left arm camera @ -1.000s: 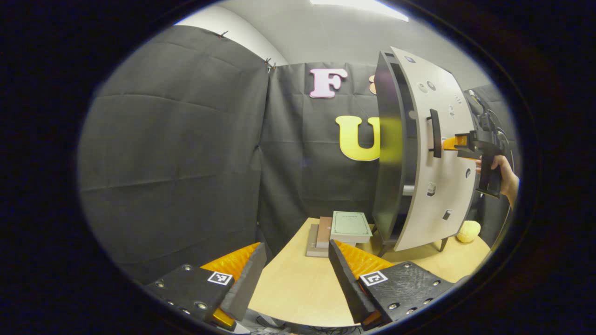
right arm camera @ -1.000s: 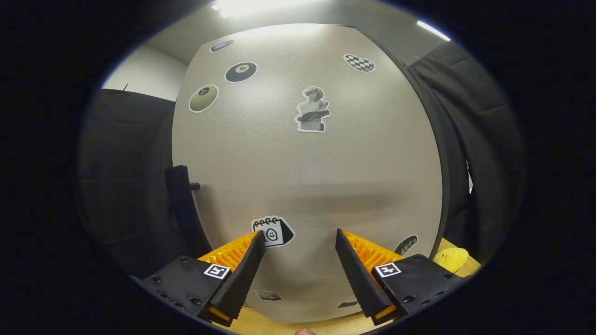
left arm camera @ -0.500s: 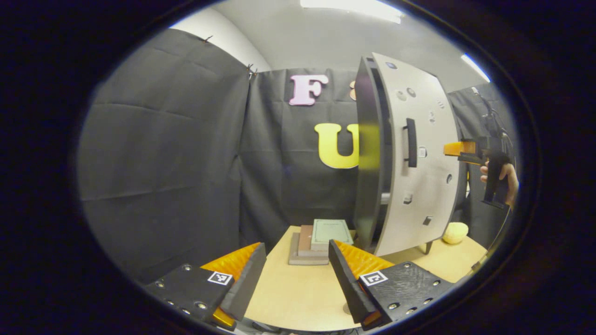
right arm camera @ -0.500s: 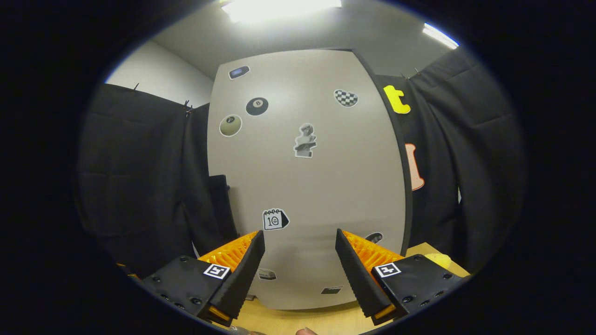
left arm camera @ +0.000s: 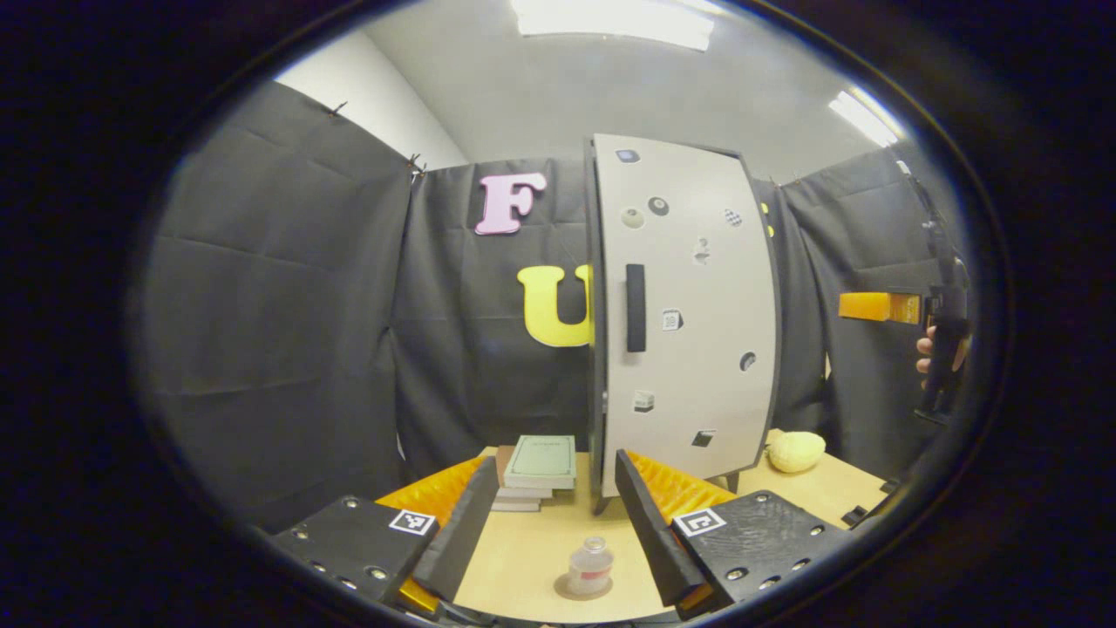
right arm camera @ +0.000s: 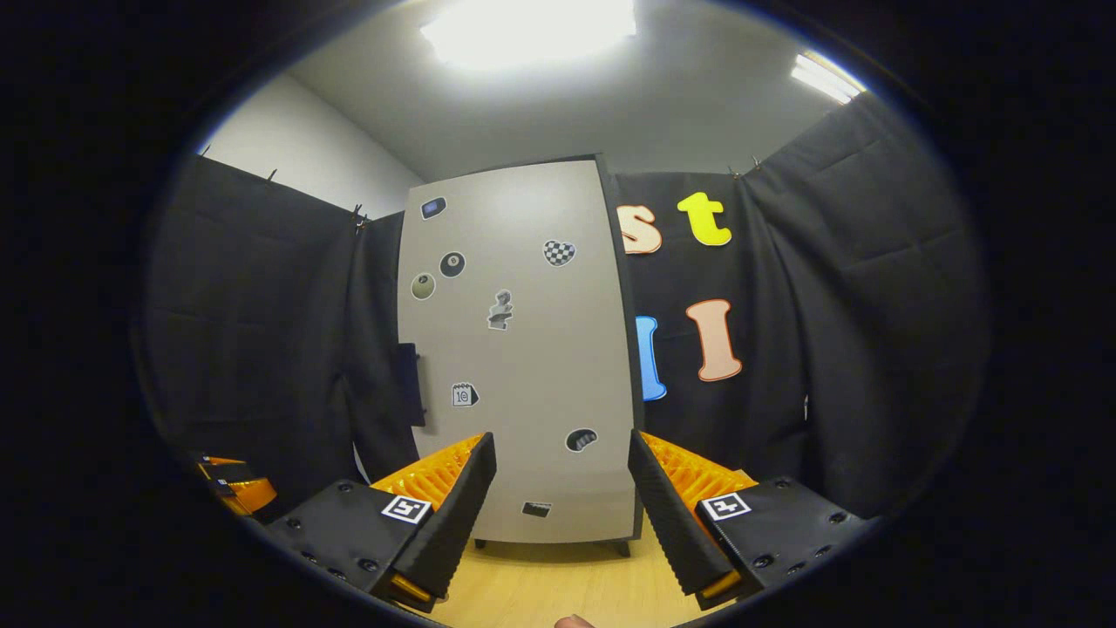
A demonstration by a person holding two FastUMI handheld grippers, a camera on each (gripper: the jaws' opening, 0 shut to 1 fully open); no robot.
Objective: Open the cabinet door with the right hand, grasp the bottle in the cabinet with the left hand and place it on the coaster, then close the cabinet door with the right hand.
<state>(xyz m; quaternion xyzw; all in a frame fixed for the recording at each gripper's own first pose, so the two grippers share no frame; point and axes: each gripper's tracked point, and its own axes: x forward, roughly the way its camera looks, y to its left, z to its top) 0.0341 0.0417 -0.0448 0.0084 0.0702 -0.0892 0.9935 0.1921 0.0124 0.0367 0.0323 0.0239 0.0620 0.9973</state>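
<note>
Standing on its coaster [left arm camera: 582, 590] — bottle [left arm camera: 590, 565], between the gaping left hand-held gripper's [left arm camera: 551, 506] fingers, untouched.

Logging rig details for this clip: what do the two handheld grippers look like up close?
The left gripper and right gripper match: two wedge-shaped fingers with ribbed inner faces, on black blocks dotted with screws, each bearing a small square black-and-white marker. Seen from the left gripper view, the right gripper has a dark pistol-style handle.

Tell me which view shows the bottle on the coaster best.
The left gripper view: the bottle stands upright on the round coaster, low in the picture on the table, between that gripper's open fingers. The right gripper view faces the shut cabinet door and gives no look at the bottle.
</note>
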